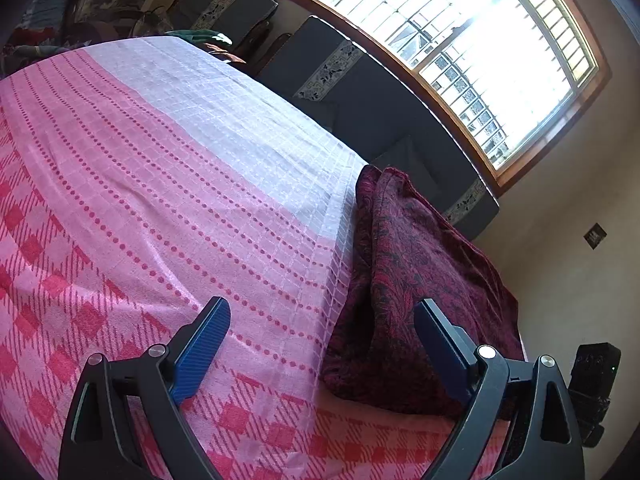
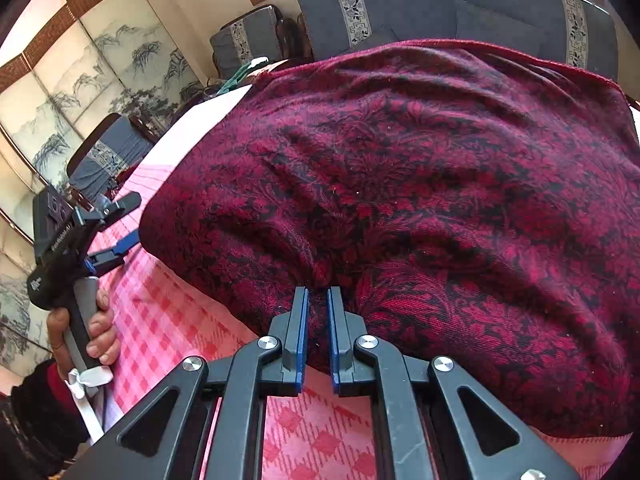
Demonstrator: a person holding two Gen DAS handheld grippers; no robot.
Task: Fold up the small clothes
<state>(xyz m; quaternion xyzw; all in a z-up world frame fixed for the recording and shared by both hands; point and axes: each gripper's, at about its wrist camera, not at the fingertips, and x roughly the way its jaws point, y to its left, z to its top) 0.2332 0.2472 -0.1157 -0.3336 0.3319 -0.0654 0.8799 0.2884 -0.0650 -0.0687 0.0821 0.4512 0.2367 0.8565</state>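
Right gripper (image 2: 318,300) is pinching a fold of the red cloth (image 2: 420,184), jaws nearly closed on it; cloth is lying bunched on the pink cover (image 1: 160,200), near its edge; left gripper (image 1: 322,344) is hovering with jaws wide apart, holding nothing, cloth just beside it.

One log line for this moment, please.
right gripper: shut on maroon cloth | left gripper: open, empty | surface: pink tablecloth
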